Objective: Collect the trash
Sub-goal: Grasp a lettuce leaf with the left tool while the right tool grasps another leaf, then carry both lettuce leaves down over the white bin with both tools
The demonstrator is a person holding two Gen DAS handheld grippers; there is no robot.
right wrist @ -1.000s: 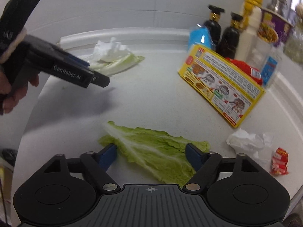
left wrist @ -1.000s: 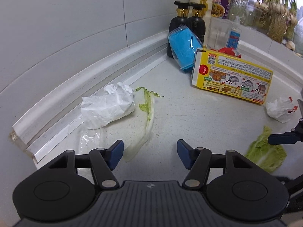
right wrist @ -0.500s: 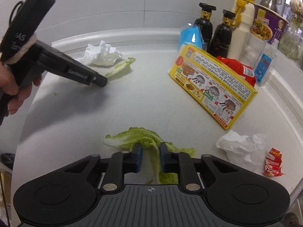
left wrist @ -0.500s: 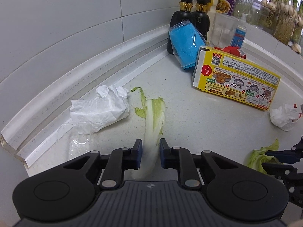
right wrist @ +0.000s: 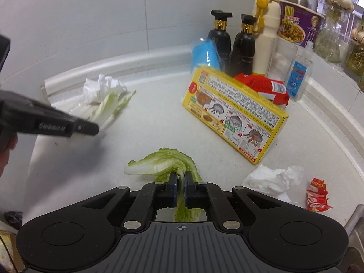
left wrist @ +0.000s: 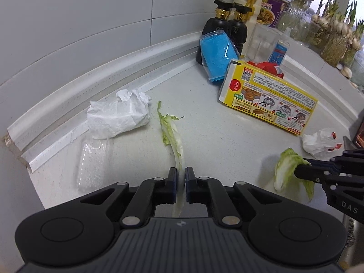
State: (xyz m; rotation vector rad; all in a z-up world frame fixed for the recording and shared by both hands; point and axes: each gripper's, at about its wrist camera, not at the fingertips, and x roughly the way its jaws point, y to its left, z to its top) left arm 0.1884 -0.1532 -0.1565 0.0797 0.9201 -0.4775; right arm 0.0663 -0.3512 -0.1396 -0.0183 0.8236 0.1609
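Observation:
A pale, narrow cabbage leaf (left wrist: 170, 129) lies on the grey counter (left wrist: 216, 150). My left gripper (left wrist: 180, 173) is closing on its white stalk end, pads pressing it. A broader green cabbage leaf (right wrist: 159, 163) is pinched and crumpled between the closing jaws of my right gripper (right wrist: 180, 176). In the left wrist view that green leaf (left wrist: 284, 166) hangs from the right gripper (left wrist: 298, 170) at the right edge. The right wrist view shows the left gripper (right wrist: 95, 129) at the pale leaf (right wrist: 109, 107).
Crumpled white tissue (left wrist: 118, 116) and clear plastic wrap (left wrist: 91, 159) lie by the wall strip. Another tissue (right wrist: 270, 179) and a red wrapper (right wrist: 316, 195) lie to the right. A yellow box (right wrist: 234, 111), blue pack (left wrist: 216, 54) and dark bottles (right wrist: 241, 43) stand behind.
Both grippers went from wide open to closed, each on its cabbage leaf. The green leaf has bunched up and lifted at the right jaws; the pale leaf has swung in line with the left.

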